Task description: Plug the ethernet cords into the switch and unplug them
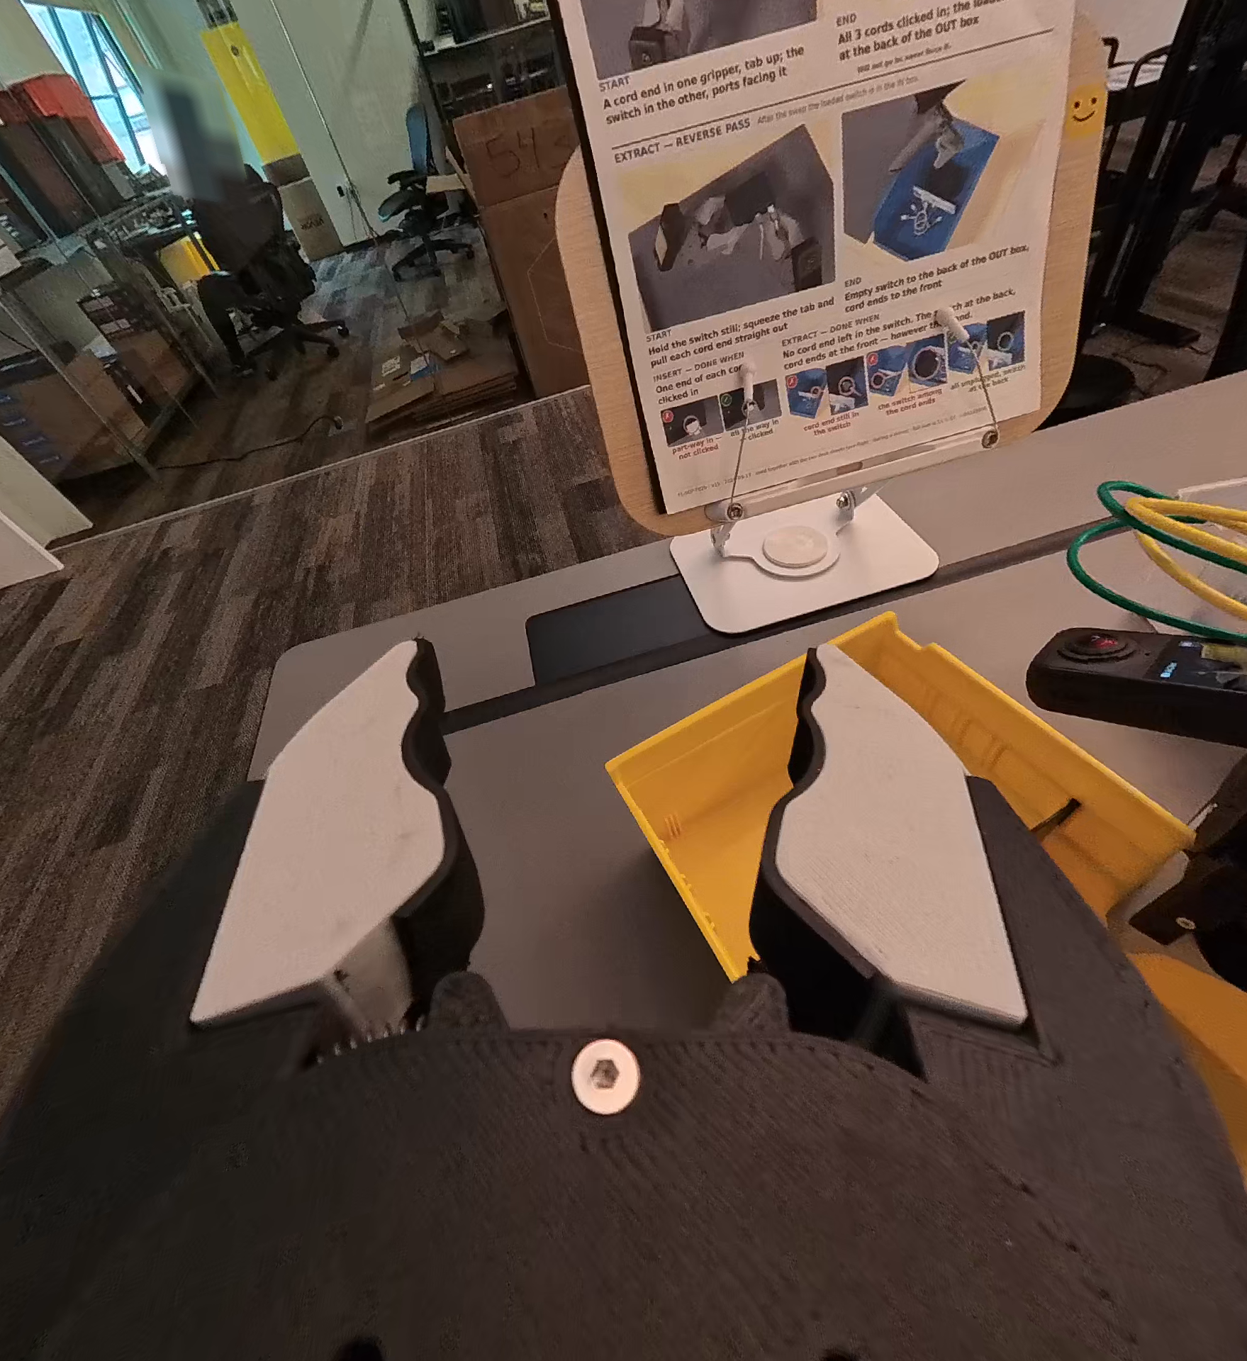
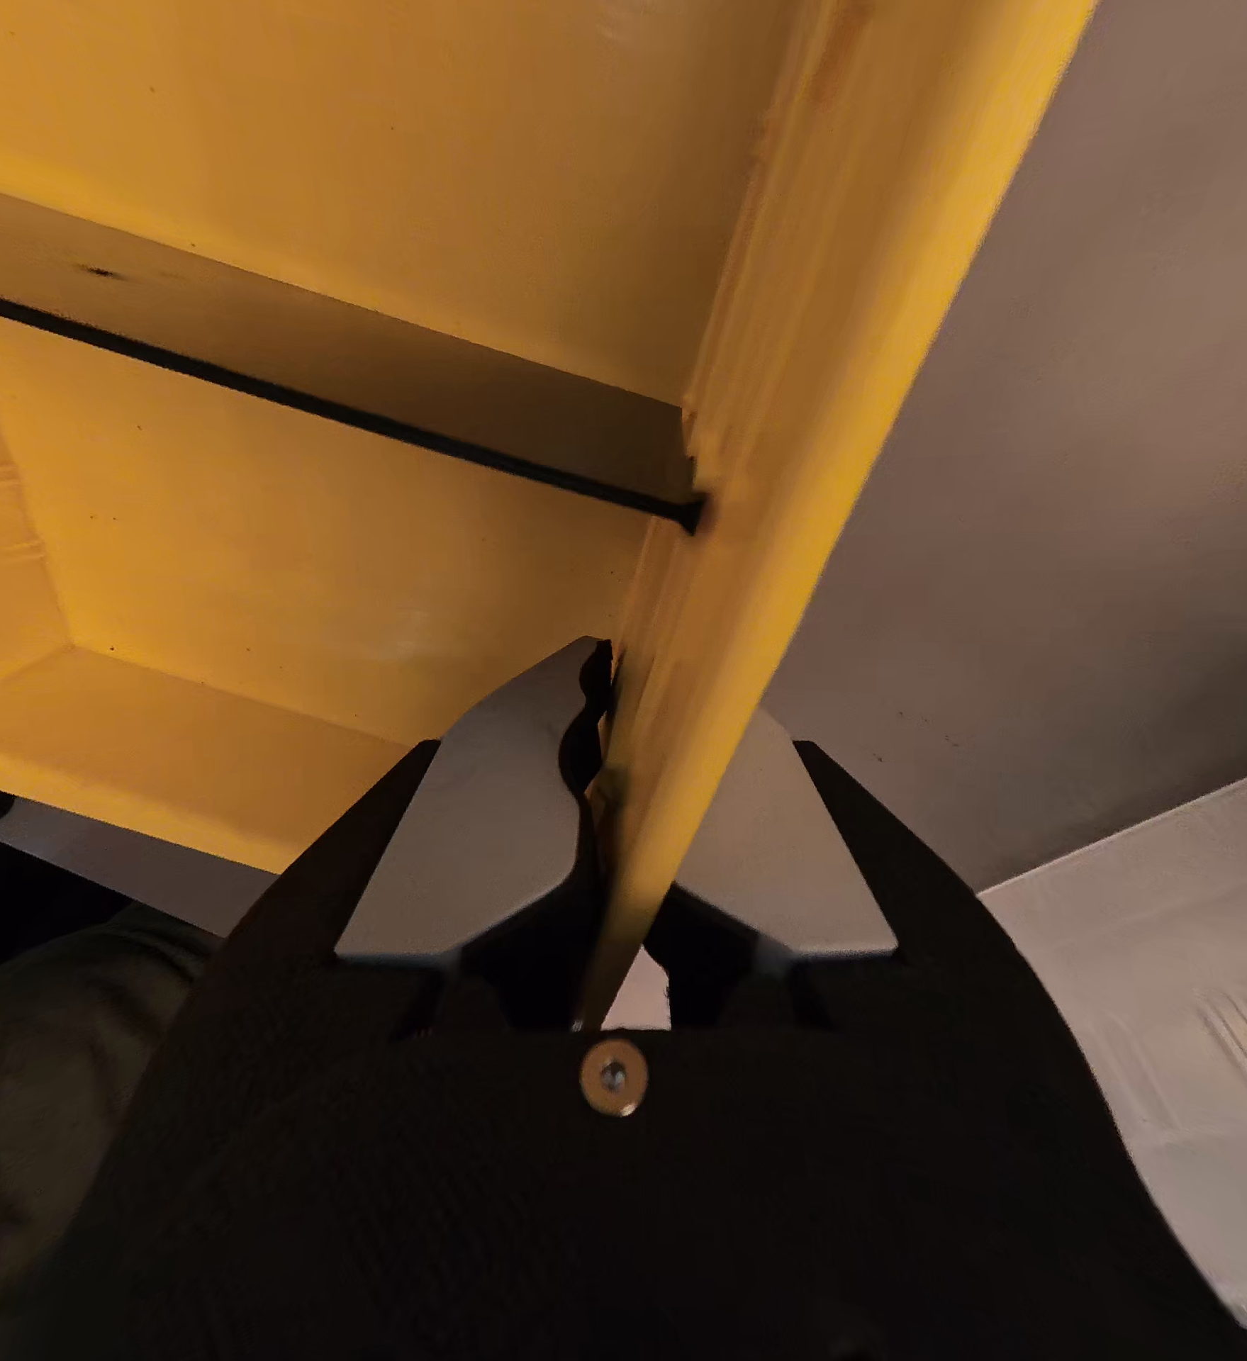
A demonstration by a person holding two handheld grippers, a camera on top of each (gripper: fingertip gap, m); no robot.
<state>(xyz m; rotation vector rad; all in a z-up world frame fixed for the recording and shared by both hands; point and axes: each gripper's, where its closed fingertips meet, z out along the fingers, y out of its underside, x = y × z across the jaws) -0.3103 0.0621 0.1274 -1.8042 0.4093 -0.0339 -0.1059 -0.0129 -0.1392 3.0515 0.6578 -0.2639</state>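
My left gripper (image 1: 619, 655) is open and empty, above the grey table (image 1: 546, 825), just left of a yellow bin (image 1: 708, 803). Its right finger overlaps the bin's near corner. My right gripper (image 2: 668, 700) is shut on the yellow bin's side wall (image 2: 826, 368), one finger inside and one outside. A thin black rod (image 2: 311, 398) crosses the bin's inside. The bin looks empty where it shows. Green and yellow ethernet cords (image 1: 1195, 537) loop at the far right of the table. No switch shows in either view.
An instruction sheet (image 1: 826, 258) stands on a white stand (image 1: 804, 574) at the back of the table. A black camera-like device (image 1: 1158, 677) lies right of the bin. The table's left edge drops to carpeted floor (image 1: 163, 663). About 35 cm separates my left fingertips from my right.
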